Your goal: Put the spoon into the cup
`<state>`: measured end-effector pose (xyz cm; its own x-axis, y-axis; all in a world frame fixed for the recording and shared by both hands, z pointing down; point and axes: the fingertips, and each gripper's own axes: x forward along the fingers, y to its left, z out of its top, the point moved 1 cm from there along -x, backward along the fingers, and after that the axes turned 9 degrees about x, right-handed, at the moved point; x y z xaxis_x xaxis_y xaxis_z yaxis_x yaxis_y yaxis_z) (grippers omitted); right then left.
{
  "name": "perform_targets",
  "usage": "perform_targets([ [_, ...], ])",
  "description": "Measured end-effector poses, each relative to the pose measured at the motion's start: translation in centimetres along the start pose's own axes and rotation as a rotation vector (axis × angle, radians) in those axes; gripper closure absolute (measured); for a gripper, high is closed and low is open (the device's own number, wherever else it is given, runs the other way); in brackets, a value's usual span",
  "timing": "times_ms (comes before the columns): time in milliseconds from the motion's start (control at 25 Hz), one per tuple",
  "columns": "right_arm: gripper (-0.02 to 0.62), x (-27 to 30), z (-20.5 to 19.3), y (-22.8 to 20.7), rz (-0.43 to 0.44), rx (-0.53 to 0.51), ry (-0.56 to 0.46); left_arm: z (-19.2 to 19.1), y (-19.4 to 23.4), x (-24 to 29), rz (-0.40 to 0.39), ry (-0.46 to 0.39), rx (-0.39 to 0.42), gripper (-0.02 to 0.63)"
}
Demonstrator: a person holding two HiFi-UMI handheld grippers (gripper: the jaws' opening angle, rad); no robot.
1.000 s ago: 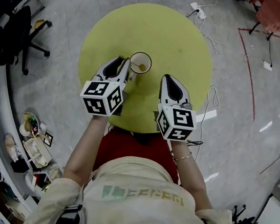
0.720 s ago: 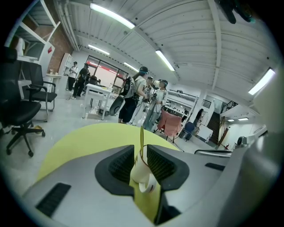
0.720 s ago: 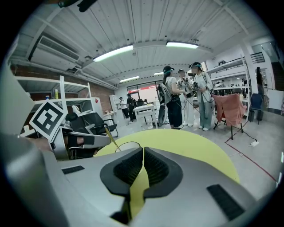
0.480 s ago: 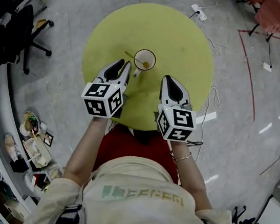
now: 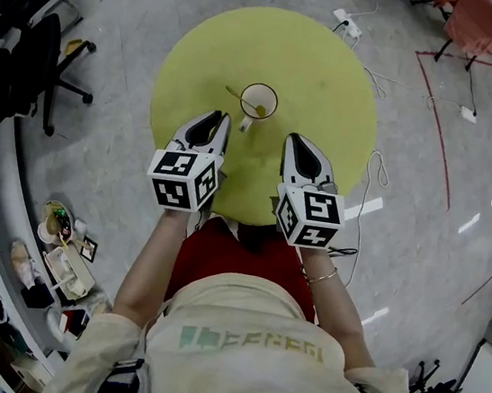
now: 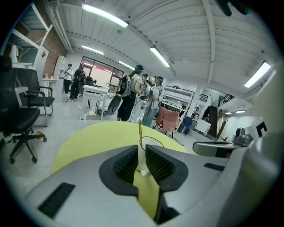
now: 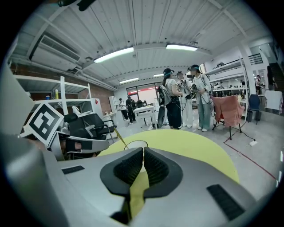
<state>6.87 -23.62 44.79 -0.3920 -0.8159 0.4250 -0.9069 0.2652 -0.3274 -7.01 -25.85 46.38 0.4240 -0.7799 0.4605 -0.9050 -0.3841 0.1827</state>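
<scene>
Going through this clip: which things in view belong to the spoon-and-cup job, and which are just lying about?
Job:
- cup
- spoon, standing in the cup
- table
- left gripper, right gripper

Lying about:
- chair
- power strip on the floor
- desk clutter
- pink cloth

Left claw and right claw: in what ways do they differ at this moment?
The left claw has its jaws slightly apart; the right claw has them together. The left claw looks straight at the cup through that gap; the right claw sees the cup a little left of its jaws. Both are empty and hover over the yellow table.
</scene>
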Motion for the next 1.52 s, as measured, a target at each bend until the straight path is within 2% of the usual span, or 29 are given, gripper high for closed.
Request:
perform_targets([
  [480,0.558,-1.8,-1.1,2.0,-0.028,0.007,-0.021,-1.1,0.3,-2.6,-0.026,0.010,0.026,0.575],
  [880,0.558,-4.3,-2.1,3.6,-0.056,0.014,-0.049,-1.8,-0.5,-5.5,-0.061,0.001,0.077,0.581],
  [1520,0.558,-8.9,-4.3,6.0,-0.095,0.060,-0.090,-3.8,-1.1,-10.7,-0.110,-0.013,0.106,0.583],
])
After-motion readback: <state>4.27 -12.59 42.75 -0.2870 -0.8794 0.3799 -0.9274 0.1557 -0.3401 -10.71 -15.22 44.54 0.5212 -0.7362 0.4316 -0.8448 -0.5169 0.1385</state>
